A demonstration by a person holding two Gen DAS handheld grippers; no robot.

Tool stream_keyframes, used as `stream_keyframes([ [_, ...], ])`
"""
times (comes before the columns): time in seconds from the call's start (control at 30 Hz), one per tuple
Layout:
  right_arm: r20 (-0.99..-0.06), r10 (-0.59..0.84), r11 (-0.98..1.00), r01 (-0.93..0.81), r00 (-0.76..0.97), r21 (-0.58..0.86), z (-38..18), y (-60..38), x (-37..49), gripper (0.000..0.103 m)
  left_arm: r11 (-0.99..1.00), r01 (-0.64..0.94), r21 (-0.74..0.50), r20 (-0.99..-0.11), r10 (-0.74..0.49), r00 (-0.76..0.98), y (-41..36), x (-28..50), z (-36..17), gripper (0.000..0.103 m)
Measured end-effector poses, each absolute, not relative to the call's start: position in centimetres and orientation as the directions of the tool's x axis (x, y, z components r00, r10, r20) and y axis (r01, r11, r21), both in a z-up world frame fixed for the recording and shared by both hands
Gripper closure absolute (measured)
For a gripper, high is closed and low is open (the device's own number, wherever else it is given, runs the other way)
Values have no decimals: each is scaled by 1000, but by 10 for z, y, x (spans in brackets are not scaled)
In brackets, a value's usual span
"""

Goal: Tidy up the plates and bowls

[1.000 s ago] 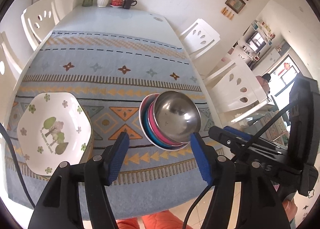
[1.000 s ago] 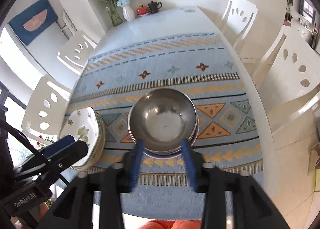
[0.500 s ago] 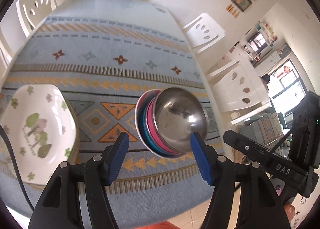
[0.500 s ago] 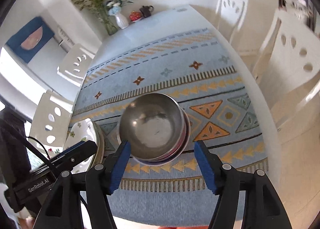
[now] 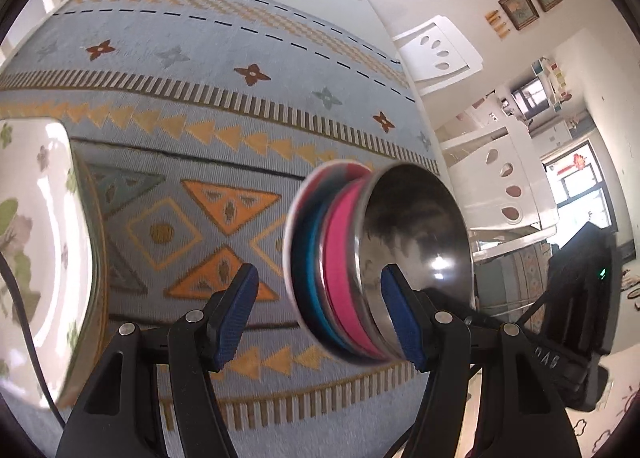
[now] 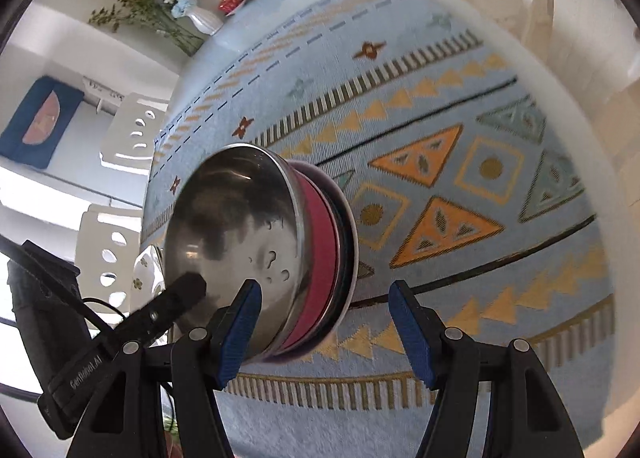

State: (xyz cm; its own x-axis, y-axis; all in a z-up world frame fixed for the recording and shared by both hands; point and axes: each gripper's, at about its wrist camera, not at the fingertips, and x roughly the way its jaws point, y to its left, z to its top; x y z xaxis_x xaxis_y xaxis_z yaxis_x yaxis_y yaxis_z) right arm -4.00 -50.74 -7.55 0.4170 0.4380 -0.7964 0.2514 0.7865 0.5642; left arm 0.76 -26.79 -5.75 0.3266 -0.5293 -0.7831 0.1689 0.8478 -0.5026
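Note:
A steel bowl [image 5: 416, 234] sits on top of a stack of pink, teal and white bowls [image 5: 332, 258] on the patterned tablecloth; it also shows in the right wrist view [image 6: 236, 225]. My left gripper [image 5: 320, 318] is open, its blue pads on either side of the stack's near edge. My right gripper [image 6: 326, 334] is open too, astride the stack's near edge from the other side. A white floral plate [image 5: 36, 242] on a stack lies at the left.
White chairs [image 5: 440, 49] stand around the table. A vase of flowers [image 6: 200, 17], a red pot and a dark teapot stand at the table's far end. The table's right edge [image 6: 592, 129] is near the bowls.
Both grippers have dropped lower and closer to the bowl stack. My right gripper opened from around the steel bowl's near rim and now straddles the stack.

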Motion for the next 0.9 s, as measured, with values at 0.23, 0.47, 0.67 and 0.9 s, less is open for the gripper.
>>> stream_keyframes([
  [0.23,-792,454,762,283,407,582,-92,-501,-39,39,820,190,-541,-760,-572,308,-270,30,-59,41],
  [0.47,-806,436,804,229,400,549,-91,-492,-32,44,818,185,-545,-769,-575,278,-278,37,-70,43],
  [0.67,-785,455,799,196,421,568,-94,-491,-34,50,801,183,-570,-759,-599,255,-280,35,-76,52],
  [0.9,-800,422,843,141,427,520,-84,-499,-24,60,817,187,-545,-770,-576,274,-277,28,-71,54],
])
